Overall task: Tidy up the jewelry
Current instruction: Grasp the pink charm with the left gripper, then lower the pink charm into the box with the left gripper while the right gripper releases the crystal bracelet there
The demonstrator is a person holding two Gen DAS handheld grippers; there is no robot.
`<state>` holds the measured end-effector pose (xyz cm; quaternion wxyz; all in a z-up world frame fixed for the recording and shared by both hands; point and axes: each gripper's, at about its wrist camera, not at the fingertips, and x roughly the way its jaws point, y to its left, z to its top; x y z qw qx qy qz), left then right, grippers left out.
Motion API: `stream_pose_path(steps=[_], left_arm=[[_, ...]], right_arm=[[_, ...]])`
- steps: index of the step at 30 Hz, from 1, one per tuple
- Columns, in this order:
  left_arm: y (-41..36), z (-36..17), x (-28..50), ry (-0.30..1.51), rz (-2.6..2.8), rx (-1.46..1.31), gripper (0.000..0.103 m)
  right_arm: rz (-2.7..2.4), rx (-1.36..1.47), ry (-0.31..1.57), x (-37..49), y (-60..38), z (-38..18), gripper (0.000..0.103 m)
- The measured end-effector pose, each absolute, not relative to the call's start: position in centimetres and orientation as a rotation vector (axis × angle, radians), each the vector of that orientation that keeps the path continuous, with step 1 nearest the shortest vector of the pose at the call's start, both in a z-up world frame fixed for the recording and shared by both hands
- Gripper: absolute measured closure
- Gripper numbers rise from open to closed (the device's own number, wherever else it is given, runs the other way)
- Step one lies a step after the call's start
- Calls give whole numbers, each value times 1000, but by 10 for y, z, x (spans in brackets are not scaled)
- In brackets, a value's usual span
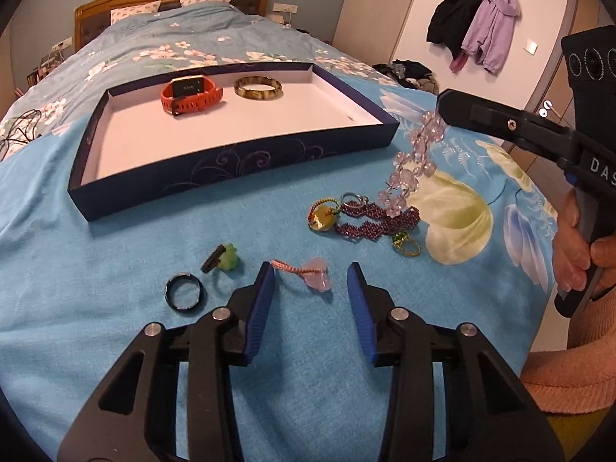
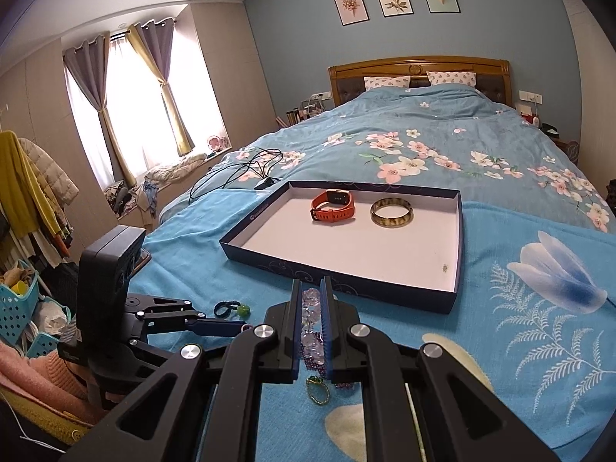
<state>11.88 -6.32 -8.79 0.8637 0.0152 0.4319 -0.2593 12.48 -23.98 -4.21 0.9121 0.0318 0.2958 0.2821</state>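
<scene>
A dark blue box tray (image 1: 238,158) (image 2: 346,273) lies on the bed and holds an orange watch (image 1: 190,94) (image 2: 333,206) and a brown bangle (image 1: 258,87) (image 2: 392,213). My right gripper (image 2: 311,296) (image 1: 442,109) is shut on a clear pink bead bracelet (image 1: 414,161) (image 2: 310,300), lifting it so it dangles above the blanket. My left gripper (image 1: 311,273) is open and empty, with a pink heart charm (image 1: 317,275) between its fingertips. A maroon bead bracelet (image 1: 377,223), gold pendant (image 1: 322,219), green-stone ring (image 1: 404,246) (image 2: 317,387), black ring (image 1: 184,290) and green charm (image 1: 225,258) (image 2: 242,310) lie loose.
The jewelry lies on a light blue blanket (image 1: 115,308) over a floral quilt (image 2: 423,146). A black cable (image 2: 238,177) lies left of the tray. The bed's near edge is at the right, by the person's hand (image 1: 573,246). Blue baskets (image 2: 19,308) stand on the floor.
</scene>
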Motion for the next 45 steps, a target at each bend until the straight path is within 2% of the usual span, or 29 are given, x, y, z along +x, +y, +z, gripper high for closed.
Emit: stream_pose_path(steps=[1, 4, 6, 16, 26, 45], left_arm=[[-65, -88, 120, 908, -541, 37, 67], [-67, -89, 122, 910, -517, 56, 79], [-67, -89, 123, 914, -513, 55, 89], [-60, -86, 123, 901, -521, 11, 90], [-48, -60, 127, 818, -506, 2, 90], [-33, -31, 179, 755, -443, 34, 90]], right_arm=[[582, 68, 611, 125, -240, -43, 95], [583, 71, 615, 126, -240, -44, 95], [584, 72, 618, 128, -241, -45, 95], [583, 73, 607, 131, -242, -43, 95], [577, 59, 570, 141, -242, -31, 95], [576, 29, 546, 199, -228, -12, 95]])
